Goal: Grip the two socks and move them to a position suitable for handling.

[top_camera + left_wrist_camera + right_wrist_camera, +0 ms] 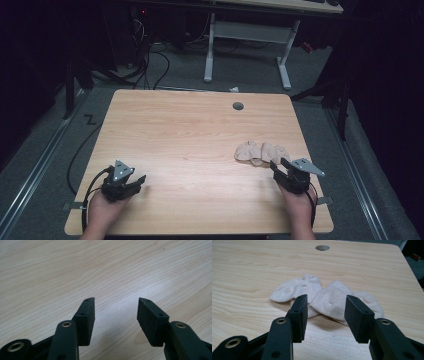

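Two pale beige socks [261,152] lie crumpled and overlapping on the right part of the wooden table [190,135]. In the right gripper view the socks [329,298] lie just beyond the jaws. My right gripper [279,166] is open, a short way on the near side of the socks and apart from them, with nothing between its jaws [325,300]. My left gripper [141,180] rests low over the near left of the table, open and holding nothing [116,301].
A round cable hole [238,106] sits near the table's far edge. Beyond the table a white desk frame [247,47] and loose cables [150,65] stand on the grey floor. Bare wood spreads across the table's middle and left.
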### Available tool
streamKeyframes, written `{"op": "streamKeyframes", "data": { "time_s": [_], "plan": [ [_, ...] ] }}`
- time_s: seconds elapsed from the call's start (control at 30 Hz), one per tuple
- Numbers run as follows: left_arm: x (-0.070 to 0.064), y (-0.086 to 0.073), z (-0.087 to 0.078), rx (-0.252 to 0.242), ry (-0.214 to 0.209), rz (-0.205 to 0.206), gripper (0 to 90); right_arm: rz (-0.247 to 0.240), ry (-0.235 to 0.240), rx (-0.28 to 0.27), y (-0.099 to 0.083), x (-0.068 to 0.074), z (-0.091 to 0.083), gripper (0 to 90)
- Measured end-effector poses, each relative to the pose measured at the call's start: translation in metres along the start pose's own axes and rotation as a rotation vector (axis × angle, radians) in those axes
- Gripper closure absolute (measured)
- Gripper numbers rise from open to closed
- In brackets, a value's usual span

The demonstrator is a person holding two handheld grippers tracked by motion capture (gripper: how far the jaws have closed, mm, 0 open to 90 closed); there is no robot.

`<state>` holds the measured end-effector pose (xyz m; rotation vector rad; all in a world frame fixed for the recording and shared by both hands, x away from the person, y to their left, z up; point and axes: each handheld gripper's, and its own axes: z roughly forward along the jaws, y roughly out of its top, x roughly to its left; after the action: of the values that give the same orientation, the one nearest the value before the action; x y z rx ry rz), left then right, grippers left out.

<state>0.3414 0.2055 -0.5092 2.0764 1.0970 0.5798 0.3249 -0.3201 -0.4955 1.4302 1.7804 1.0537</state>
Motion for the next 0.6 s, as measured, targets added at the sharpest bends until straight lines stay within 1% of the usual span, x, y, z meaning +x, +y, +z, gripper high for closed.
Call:
{"op": "streamKeyframes", "data": {
  "time_s": [0.03, 0.07, 0.1, 0.13, 0.23, 0.27, 0.37, 0.47, 0.53, 0.6],
  "plan": [
    [0.0011, 0.0015, -0.0006, -0.006, -0.001, -0.008, 48.8, -0.001, 0.003, -0.002, 0.0002, 0.0014, -0.0001, 54.1],
    [0.0019, 0.0023, -0.0009, -0.011, 0.002, -0.013, 48.8, -0.024, 0.011, -0.003, -0.0006, 0.0048, -0.0008, 54.5],
    [0.003, 0.0035, -0.0014, -0.015, 0.001, -0.019, 48.8, -0.024, 0.011, -0.003, -0.0006, 0.0048, -0.0008, 54.5],
    [0.0039, 0.0046, -0.002, -0.019, 0.001, -0.026, 48.6, -0.038, 0.016, -0.001, -0.0015, 0.0059, -0.0011, 54.5],
    [0.0063, 0.0064, -0.0022, -0.032, -0.003, -0.038, 48.1, -0.041, 0.028, 0.001, -0.0037, 0.0087, -0.0039, 54.6],
    [0.007, 0.0066, -0.0014, -0.036, -0.007, -0.048, 47.5, -0.047, 0.032, 0.0, -0.004, 0.0098, -0.0053, 54.3],
    [0.0078, 0.0067, -0.0012, -0.036, -0.014, -0.056, 46.6, -0.055, 0.03, 0.001, -0.0041, 0.0107, -0.006, 54.0],
    [0.0082, 0.0069, -0.0029, -0.04, -0.029, -0.054, 46.3, -0.052, 0.03, 0.007, -0.0043, 0.0114, -0.0061, 53.9],
    [0.0081, 0.0069, -0.0032, -0.044, -0.034, -0.056, 46.2, -0.047, 0.037, 0.02, -0.0036, 0.0111, -0.0062, 53.9],
    [0.0093, 0.0072, -0.0041, -0.048, -0.043, -0.065, 46.2, -0.043, 0.035, 0.025, -0.0019, 0.011, -0.0065, 55.4]
  ]
}}
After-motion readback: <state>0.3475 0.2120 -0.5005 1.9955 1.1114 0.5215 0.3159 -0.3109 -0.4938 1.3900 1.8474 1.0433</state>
